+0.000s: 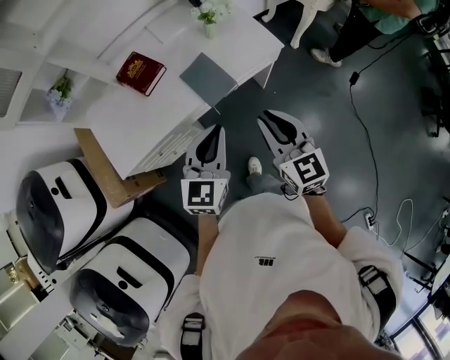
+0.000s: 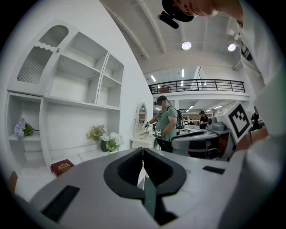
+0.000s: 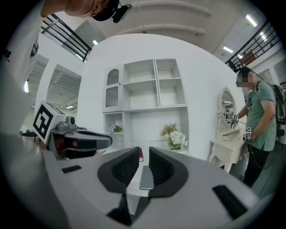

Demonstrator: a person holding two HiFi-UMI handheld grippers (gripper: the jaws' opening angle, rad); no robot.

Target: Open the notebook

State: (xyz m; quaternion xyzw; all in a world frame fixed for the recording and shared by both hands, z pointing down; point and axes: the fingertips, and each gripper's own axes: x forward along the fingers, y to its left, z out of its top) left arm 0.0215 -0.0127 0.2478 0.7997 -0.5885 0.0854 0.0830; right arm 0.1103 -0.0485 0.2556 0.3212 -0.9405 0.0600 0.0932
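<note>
A closed grey notebook [image 1: 209,77] lies flat on the white desk [image 1: 140,119], near its front corner. My left gripper [image 1: 219,129] is in the air just short of the desk's edge, its jaws shut with nothing between them [image 2: 143,151]. My right gripper [image 1: 268,117] hovers over the dark floor to the right of the notebook and does not touch it. In the right gripper view its jaws [image 3: 143,152] stand apart and empty, and the notebook [image 3: 146,178] shows through the gap, some way ahead.
A red book [image 1: 140,72] lies further back on the desk, and a vase of flowers [image 1: 211,14] stands at the far edge. Two white machines [image 1: 63,211] and a cardboard sheet [image 1: 105,169] sit left of me. A person [image 1: 373,21] stands beyond; cables [image 1: 365,133] cross the floor.
</note>
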